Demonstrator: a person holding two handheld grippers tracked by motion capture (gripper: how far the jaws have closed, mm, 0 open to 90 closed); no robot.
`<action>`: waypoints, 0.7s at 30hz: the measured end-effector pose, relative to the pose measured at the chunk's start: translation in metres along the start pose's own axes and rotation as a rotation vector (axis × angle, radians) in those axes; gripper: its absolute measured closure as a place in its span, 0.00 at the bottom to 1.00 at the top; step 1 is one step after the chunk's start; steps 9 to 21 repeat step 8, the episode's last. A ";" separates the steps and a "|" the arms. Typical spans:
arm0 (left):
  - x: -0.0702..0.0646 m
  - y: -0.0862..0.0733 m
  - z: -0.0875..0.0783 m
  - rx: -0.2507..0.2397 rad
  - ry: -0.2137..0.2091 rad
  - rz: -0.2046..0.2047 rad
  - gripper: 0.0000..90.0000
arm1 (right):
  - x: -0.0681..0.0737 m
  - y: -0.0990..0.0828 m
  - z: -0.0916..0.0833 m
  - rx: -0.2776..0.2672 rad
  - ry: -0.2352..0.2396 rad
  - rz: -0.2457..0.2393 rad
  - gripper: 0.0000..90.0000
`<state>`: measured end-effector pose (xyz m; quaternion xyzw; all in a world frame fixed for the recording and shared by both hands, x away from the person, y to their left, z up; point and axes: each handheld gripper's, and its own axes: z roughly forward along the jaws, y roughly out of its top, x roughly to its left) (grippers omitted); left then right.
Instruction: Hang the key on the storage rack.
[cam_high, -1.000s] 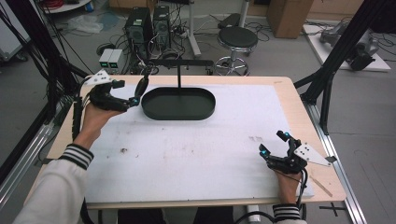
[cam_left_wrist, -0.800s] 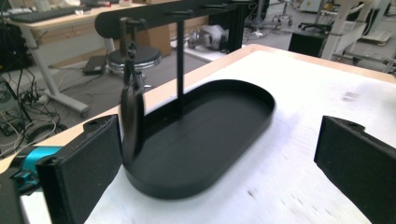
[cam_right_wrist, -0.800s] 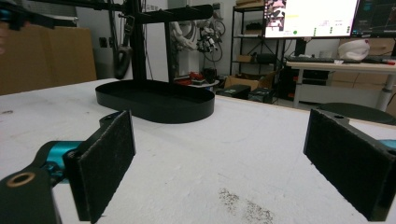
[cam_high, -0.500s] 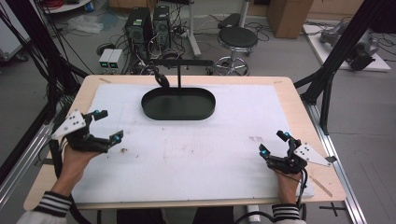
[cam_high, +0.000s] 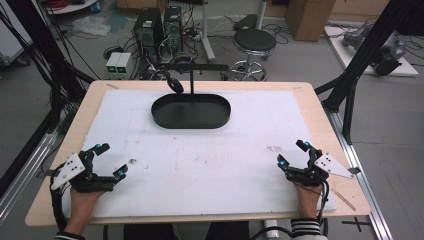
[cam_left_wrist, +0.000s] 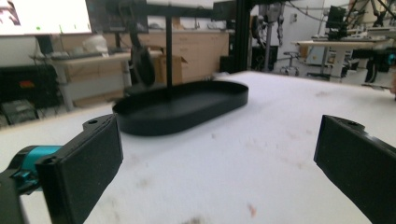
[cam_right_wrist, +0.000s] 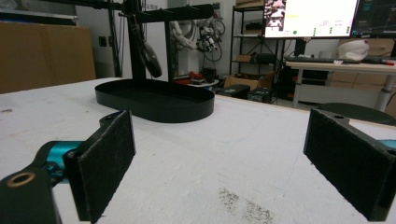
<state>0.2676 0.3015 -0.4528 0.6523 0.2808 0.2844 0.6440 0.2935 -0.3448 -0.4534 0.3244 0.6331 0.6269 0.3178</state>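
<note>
Black tray (cam_high: 191, 112): on the bench (cam_high: 320, 107), well ahead of both tongs.
Left tongs (cam_high: 110, 161): jaws spread, empty.
Right tongs (cam_high: 291, 155): jaws spread, empty.

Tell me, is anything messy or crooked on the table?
Nothing is spilled or tipped. The black oval tray sits flat, and a dark object hangs from its stand's bar. The white table cover only has faint brownish smudges.
</note>
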 end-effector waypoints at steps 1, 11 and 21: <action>0.000 0.000 -0.002 -0.017 0.009 0.005 0.02 | 0.000 0.000 0.000 0.000 0.000 0.000 0.09; 0.000 -0.002 -0.004 -0.038 0.019 0.018 0.02 | 0.000 0.000 0.000 -0.002 0.002 0.007 0.09; 0.000 -0.002 -0.004 -0.038 0.019 0.018 0.02 | 0.000 0.000 0.000 -0.002 0.002 0.007 0.09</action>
